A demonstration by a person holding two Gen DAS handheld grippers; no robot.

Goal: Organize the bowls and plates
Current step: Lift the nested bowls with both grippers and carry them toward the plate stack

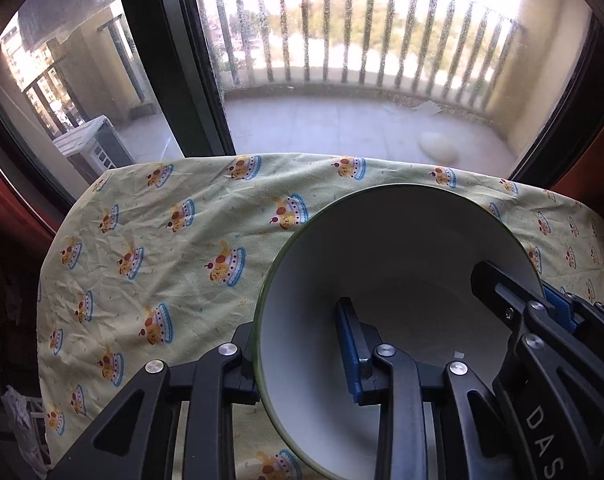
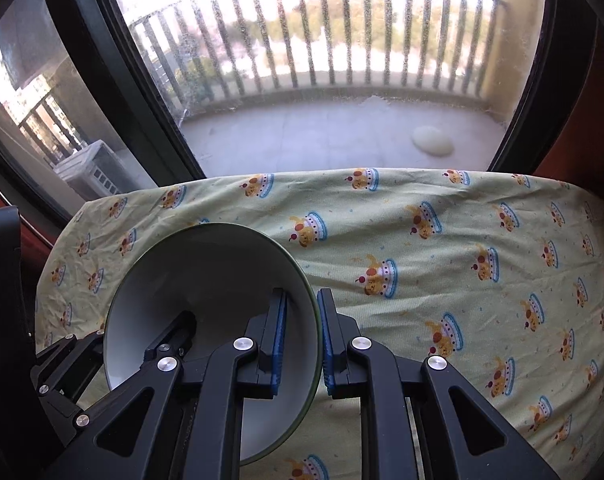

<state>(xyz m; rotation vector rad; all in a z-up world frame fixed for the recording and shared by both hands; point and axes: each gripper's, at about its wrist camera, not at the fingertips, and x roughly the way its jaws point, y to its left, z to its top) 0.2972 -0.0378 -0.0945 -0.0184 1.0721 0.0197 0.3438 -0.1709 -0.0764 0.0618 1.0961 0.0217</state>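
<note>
Bowl: 1 white ceramic bowl with green rim (image 1: 381, 280), tilted over table's near edge | left gripper (image 1: 302, 356), right gripper (image 2: 302, 340): both clamped on opposite rim walls | advice: level before lowering onto yellow cake-print cloth (image 2: 441, 240).

The bowl (image 1: 397, 320) sits tilted between both claws above the cloth-covered bench (image 1: 162, 248). The left claw (image 1: 302, 360) straddles the bowl's left rim, one finger inside the bowl, the other outside to its left. The right claw (image 2: 302, 344) straddles the opposite rim, its left finger inside, its right finger outside. Ahead of both claws the bench runs to the window (image 2: 321, 80), with the balcony railing (image 1: 341, 40) behind it.
</note>
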